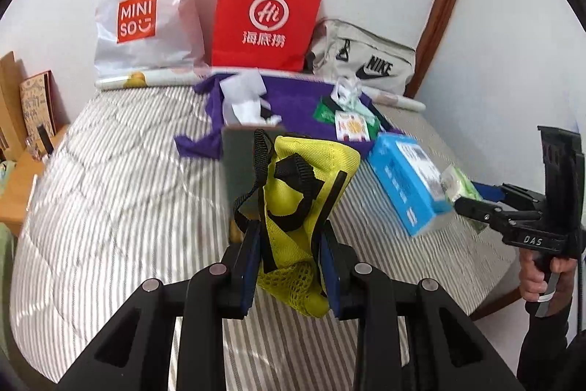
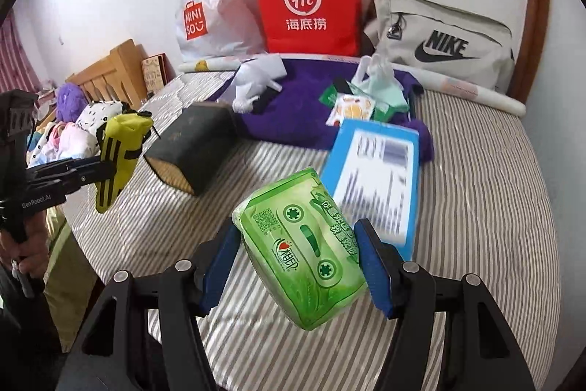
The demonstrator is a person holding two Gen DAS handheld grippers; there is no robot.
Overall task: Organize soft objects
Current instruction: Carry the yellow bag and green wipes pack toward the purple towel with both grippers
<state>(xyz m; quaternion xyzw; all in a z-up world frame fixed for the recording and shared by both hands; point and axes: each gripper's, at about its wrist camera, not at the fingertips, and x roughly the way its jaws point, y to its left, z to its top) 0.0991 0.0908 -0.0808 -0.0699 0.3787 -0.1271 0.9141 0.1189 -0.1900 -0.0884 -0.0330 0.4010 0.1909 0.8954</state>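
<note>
Between the two blue pads of the left gripper point(image 1: 289, 262) sits a yellow pouch point(image 1: 293, 200) with black straps; the pads press its lower part on both sides and it is lifted off the striped bedcover point(image 1: 121, 207). On the right, the right gripper point(image 2: 300, 262) clamps a green tissue pack point(image 2: 304, 251) between its fingers, also in the air. Behind lie a blue box point(image 2: 377, 178), a dark box point(image 2: 194, 149) and a purple cloth point(image 2: 304, 98).
</note>
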